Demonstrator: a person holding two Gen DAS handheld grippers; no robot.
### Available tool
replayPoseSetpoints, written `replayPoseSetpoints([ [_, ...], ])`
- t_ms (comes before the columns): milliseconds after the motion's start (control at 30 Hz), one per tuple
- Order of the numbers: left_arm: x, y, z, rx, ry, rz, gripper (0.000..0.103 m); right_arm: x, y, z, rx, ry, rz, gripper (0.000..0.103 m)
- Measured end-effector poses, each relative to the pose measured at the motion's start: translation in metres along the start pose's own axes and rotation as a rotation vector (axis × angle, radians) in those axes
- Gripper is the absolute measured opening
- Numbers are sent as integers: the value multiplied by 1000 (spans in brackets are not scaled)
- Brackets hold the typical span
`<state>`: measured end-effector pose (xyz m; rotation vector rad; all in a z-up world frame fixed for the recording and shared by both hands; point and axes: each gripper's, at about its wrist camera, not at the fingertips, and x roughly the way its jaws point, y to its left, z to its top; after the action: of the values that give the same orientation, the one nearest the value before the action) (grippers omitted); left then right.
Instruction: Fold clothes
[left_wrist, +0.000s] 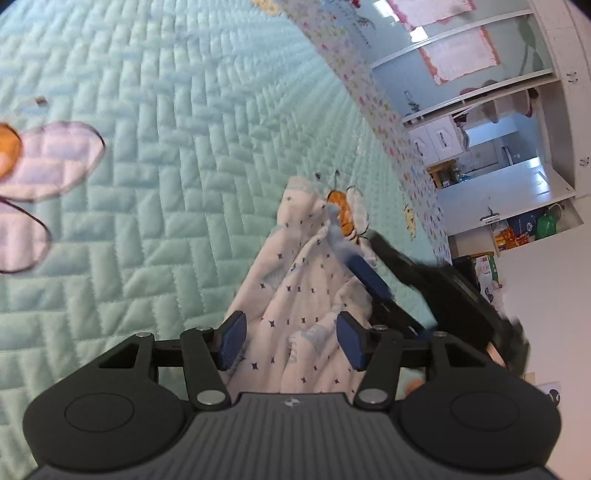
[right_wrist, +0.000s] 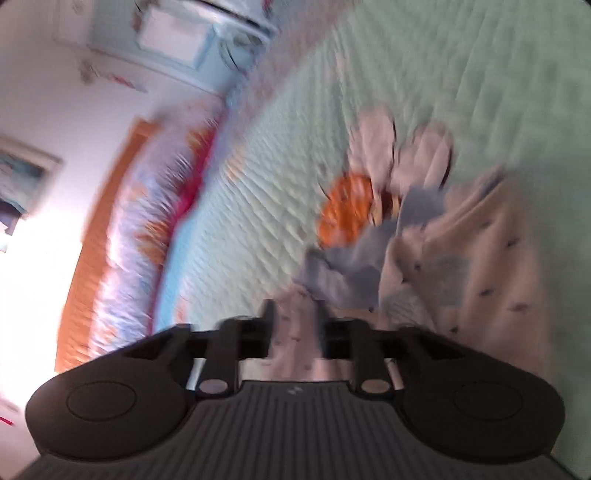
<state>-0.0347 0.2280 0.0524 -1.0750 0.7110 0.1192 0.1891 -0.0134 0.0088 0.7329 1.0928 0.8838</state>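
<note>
A white garment (left_wrist: 295, 266) with small dark stars and a pale blue trim lies bunched on the mint quilted bedspread (left_wrist: 166, 147). My left gripper (left_wrist: 291, 338) stands open astride its near end, blue pads apart with cloth lying loosely between them. The right gripper's blue finger (left_wrist: 369, 273) shows at the garment's right edge, by the blue trim. The right wrist view is blurred: my right gripper (right_wrist: 297, 328) has a strip of the garment (right_wrist: 480, 266) between its parted fingers, with the blue trim (right_wrist: 351, 254) just beyond.
An orange bee appliqué (left_wrist: 341, 212) sits on the bedspread just past the garment. A patterned border (left_wrist: 373, 96) marks the bed's far edge, with white shelves (left_wrist: 480, 103) behind. In the right wrist view, a wooden headboard (right_wrist: 99, 236) and colourful bedding (right_wrist: 147, 229) are at left.
</note>
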Motion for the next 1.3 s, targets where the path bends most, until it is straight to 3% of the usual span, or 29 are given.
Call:
replayPoseSetpoints([
  [67,-16,-3,-6,2,-4,-21,57,-32,3,-10,13,-1,48,32],
  [267,-49,-12,-45,18,65,-66,59,-106,10,-93,56,77,118,42],
  [333,-56,-15,-60,24,79,-55,59,-118,2,-120,88,107,102,45],
  [433,-61,-22,-78,49,113,-36,60,-120,-20,-147,113,121,-74,42],
  [500,-67,-28,-89,87,125,-27,60,-132,-31,-156,201,71,-38,39],
  [600,-81,-31,-103,131,131,-29,60,-161,-11,-173,187,26,66,45],
  [667,-85,-27,-115,132,159,-28,60,-171,2,-191,181,46,126,47],
  [800,-85,-21,-138,118,203,-18,60,-170,-12,-228,240,119,52,53],
  [833,-85,-20,-141,109,208,-13,60,-163,-18,-231,241,139,-6,49],
  [867,-86,-19,-144,105,211,-11,60,-166,-19,-235,245,126,-8,34],
  [967,-98,-16,-148,124,196,-9,60,-176,-16,-244,240,93,15,43],
  [1133,-110,2,-151,73,173,25,60,-174,-2,-250,200,120,90,43],
  [1200,-108,12,-153,52,181,42,61,-163,-5,-256,162,161,8,43],
  [1233,-106,17,-154,43,187,52,61,-163,-10,-255,156,173,-34,30],
  [1300,-101,27,-156,34,203,75,61,-170,-11,-260,178,160,-41,29],
])
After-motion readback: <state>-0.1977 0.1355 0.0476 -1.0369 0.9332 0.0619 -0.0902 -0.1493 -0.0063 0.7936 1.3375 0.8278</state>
